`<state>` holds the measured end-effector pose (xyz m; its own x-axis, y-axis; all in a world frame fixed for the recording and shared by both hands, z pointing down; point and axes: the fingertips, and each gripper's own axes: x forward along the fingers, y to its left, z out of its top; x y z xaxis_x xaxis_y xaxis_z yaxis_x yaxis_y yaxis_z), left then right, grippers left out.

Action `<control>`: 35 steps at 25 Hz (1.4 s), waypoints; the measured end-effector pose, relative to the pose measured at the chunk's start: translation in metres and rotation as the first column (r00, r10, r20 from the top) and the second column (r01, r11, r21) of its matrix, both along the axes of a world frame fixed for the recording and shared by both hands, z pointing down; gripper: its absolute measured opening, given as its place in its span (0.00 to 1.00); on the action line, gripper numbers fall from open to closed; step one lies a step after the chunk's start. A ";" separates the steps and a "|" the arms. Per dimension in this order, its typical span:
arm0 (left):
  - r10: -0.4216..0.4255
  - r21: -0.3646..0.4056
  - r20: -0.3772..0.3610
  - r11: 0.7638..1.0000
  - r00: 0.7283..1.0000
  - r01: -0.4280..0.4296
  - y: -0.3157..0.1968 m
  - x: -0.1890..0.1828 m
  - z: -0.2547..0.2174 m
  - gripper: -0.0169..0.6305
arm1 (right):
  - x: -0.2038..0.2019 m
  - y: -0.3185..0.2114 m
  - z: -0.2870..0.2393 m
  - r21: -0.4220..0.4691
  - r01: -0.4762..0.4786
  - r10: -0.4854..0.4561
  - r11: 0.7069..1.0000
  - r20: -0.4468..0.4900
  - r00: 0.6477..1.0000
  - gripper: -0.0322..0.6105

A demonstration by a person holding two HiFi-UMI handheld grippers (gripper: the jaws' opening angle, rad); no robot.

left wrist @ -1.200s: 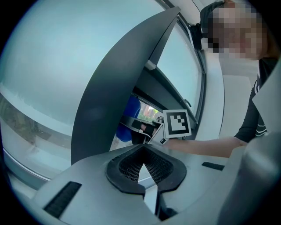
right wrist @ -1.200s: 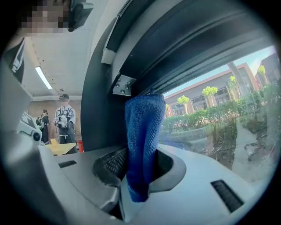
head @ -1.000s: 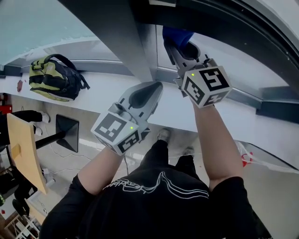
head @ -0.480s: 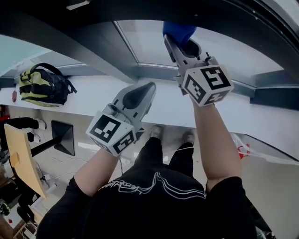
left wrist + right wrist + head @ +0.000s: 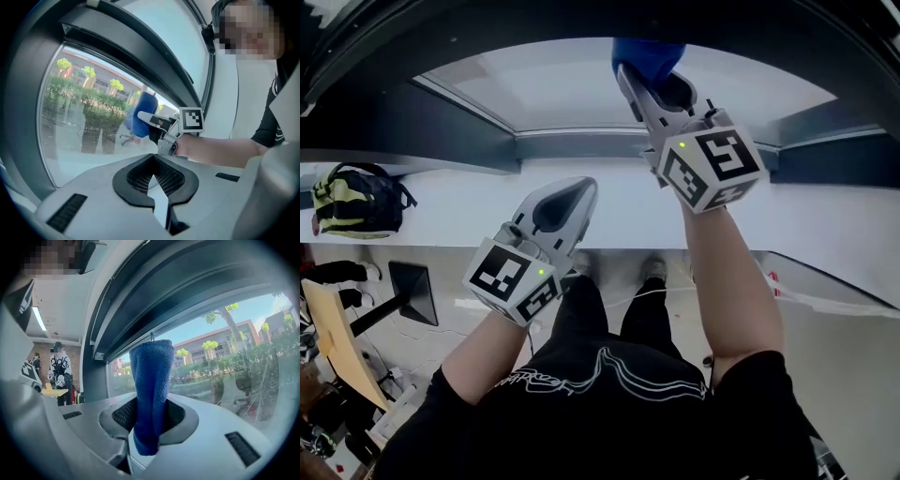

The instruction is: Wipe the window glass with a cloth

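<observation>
Starting far to the left of the left jaws, a yellow-and-black backpack [image 5: 352, 199] lies on the white sill [image 5: 441, 202]; any label on it is too small to read. The left gripper [image 5: 579, 189] is held low in front of the sill. In its own view the left gripper [image 5: 153, 174] has its jaws drawn together with nothing between them. Its marker cube [image 5: 514, 279] carries black-and-white square patterns and a small green light, but no words.

White line print runs across the person's black shirt [image 5: 609, 375], below both grippers, and is too distorted to read.

Up and to the right of the left jaws, the right gripper [image 5: 639, 75] is raised to the window glass [image 5: 581, 84]. Its jaws are clamped on a folded blue cloth [image 5: 151, 390]. The cloth stands upright out past the jaw tips, and its lower end hangs out behind the pads toward the camera. From the head view the cloth [image 5: 647, 52] is cut off at its top by the dark window frame [image 5: 750, 37]. From the left gripper view the cloth [image 5: 140, 117] sits right at the pane [image 5: 84, 117], ahead of the right jaws, though contact cannot be confirmed. The right gripper's marker cube [image 5: 712, 169] shows similar square patterns.

Left of the right jaws, in that gripper's view, a distant person [image 5: 60, 369] stands indoors wearing a dark top with white print that cannot be read.
</observation>
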<state>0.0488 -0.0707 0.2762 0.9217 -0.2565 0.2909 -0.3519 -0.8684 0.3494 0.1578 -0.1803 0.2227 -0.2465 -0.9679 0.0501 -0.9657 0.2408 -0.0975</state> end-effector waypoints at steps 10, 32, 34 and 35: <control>0.051 -0.013 -0.014 0.999 0.999 -0.051 0.062 0.118 0.010 0.03 | 0.164 0.087 0.014 -0.021 -0.130 0.130 0.991 -0.017 0.991 0.19; 0.187 0.004 0.015 0.982 0.982 -0.187 0.133 0.254 0.010 0.03 | 0.413 0.210 -0.014 0.038 -0.510 0.511 0.859 -0.054 0.858 0.20; 0.188 -0.001 0.007 0.982 0.982 -0.188 0.136 0.256 0.007 0.03 | 0.428 0.216 -0.013 0.022 -0.573 0.573 0.819 -0.071 0.816 0.20; 0.189 0.000 -0.001 0.982 0.982 -0.189 0.137 0.256 0.003 0.03 | 0.431 0.217 -0.014 0.016 -0.598 0.597 0.802 -0.079 0.798 0.19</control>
